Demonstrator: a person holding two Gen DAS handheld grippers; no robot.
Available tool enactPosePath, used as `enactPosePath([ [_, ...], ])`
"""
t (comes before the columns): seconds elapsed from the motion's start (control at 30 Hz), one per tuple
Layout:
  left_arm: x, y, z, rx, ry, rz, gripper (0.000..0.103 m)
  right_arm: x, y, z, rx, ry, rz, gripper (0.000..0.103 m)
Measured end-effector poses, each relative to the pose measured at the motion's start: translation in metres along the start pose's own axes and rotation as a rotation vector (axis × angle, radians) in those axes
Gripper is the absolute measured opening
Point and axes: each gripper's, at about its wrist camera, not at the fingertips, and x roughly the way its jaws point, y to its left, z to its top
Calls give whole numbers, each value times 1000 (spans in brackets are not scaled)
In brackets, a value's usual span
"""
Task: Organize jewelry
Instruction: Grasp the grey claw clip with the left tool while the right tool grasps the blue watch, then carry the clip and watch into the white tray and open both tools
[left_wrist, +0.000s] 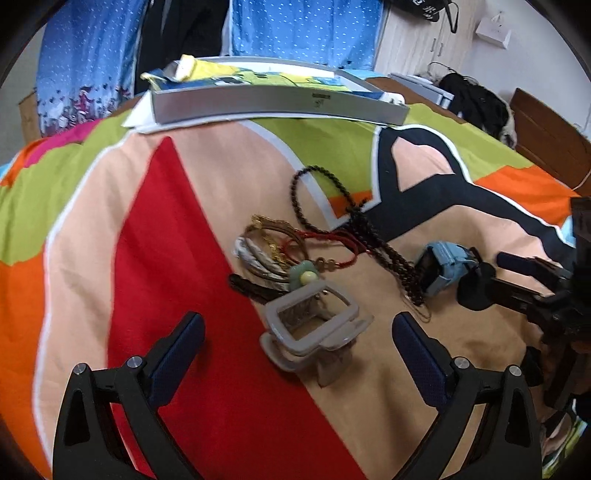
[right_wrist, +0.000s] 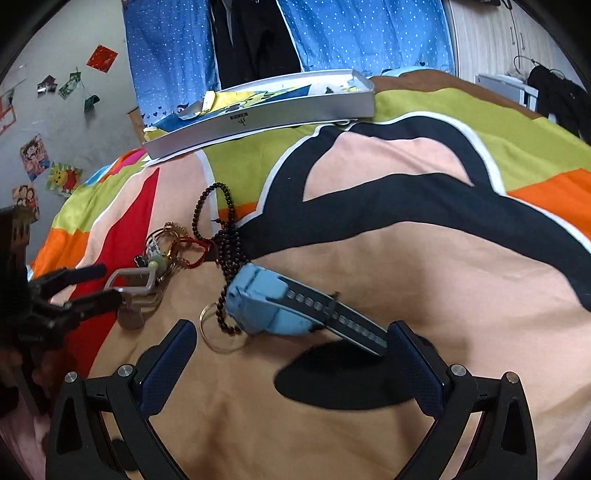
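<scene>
Right claw (right_wrist: 291, 343) agape behind blue watch (right_wrist: 266, 302), strap toward its right finger.

Matt printed cloth bedspread (left_wrist: 192, 229) bears a translucent plastic hair clip (left_wrist: 314, 325), glossy dark beads (left_wrist: 332, 206) and a matt blue plastic watch (right_wrist: 266, 306).

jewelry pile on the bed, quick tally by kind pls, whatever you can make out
Blue watch: 1
Grey hair claw clip: 1
Dark bead strand: 1, loops overlap, so perhaps more
Red cord bracelet: 1
Green flower charm: 1
Clear ring: 1
Tangled bangles: uncountable
Total: 6 distinct, plus the tangle
</scene>
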Motion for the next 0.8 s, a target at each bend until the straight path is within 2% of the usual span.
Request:
enactPosePath([
  [0.07,5,-1,1,6,-2,-11,88,9,3,3,18,-1,0,103],
  [0.13,10,0,1,4,16,-20,70,18,3,5,45,7,-5,103],
  [0.23,16,2,1,-11,34,-43,59,26,4,8,75,7,-35,103],
  [0.37,14,2,-1,-11,30,-50,56,31,1,7,128,-3,-63,93],
  [0.4,13,2,-2,-13,30,-48,56,32,0,7,139,-5,-69,87],
  [0.5,11,3,-3,-43,37,-50,48,28,-3,2,165,-24,-66,76],
  [0.57,9,2,-5,-58,36,-40,48,24,0,-2,156,-39,-67,70],
  [0.63,6,-1,-7,-59,34,-19,48,20,4,-5,141,-45,-62,58],
  [0.8,-8,-14,-16,-43,15,18,48,8,15,-11,109,-80,-61,43],
])
